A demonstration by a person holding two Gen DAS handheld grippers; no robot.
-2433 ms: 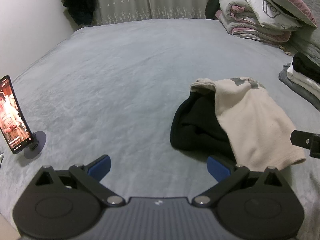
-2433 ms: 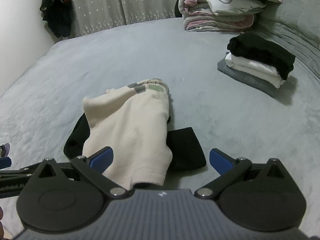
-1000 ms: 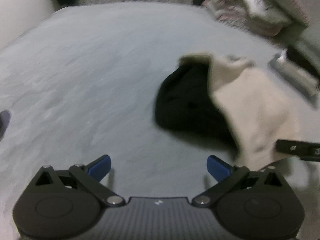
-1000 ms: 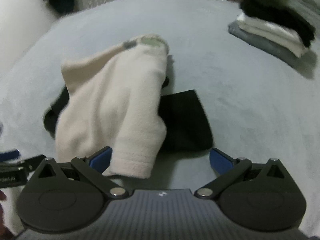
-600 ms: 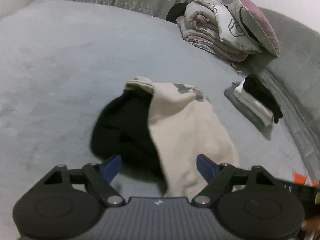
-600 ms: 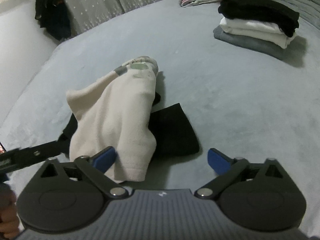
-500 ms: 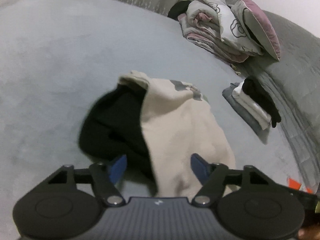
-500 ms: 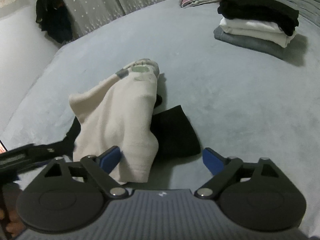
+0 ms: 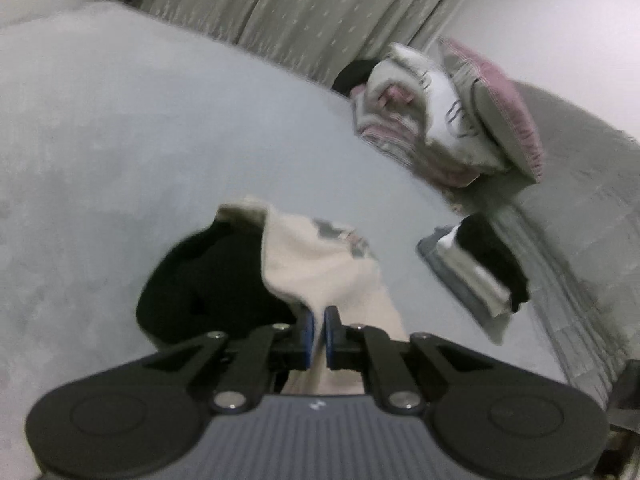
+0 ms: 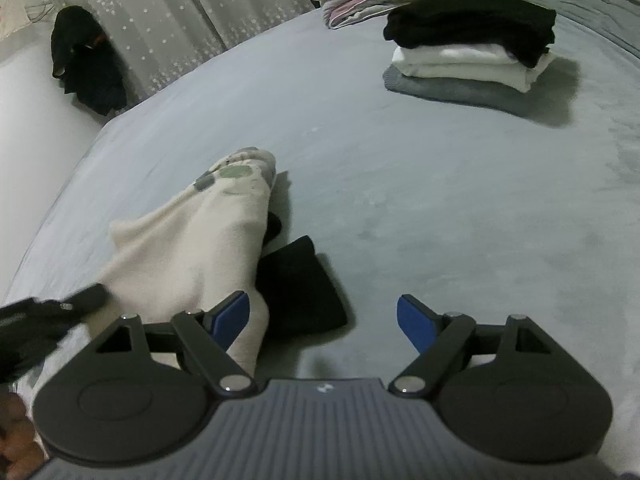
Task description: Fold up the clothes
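- The left tool (image 9: 316,334) has just been closing, and its blue pads (image 9: 307,336) are now clamped on the near edge of the cream garment (image 9: 320,264), with a thin fold of cloth pinched between them.
- The cream garment lies crumpled on the grey bed (image 10: 460,208), draped over a black garment (image 9: 208,280) that shows to its left in the left wrist view and sticks out on its right in the right wrist view (image 10: 300,284).
- A grey and green print marks the far end of the cream garment (image 10: 224,176).
- The right tool (image 10: 324,318) has its jaws well apart, though they have just been narrowing a little; nothing is pressed between them.
- Its left pad (image 10: 230,314) sits right at the near edge of the cream cloth, while the right pad is over bare bedding; whether the left pad touches the cloth cannot be told.
- The left tool shows as a dark blur at the left edge of the right wrist view, beside the cream cloth.
- A stack of folded clothes (image 10: 472,56), black on white on grey, rests well apart at the far right of the bed.
- A rolled quilt and a pink-edged pillow (image 9: 448,120) are piled beyond, by the starred curtain (image 10: 168,20).
- The left wrist view is blurred.
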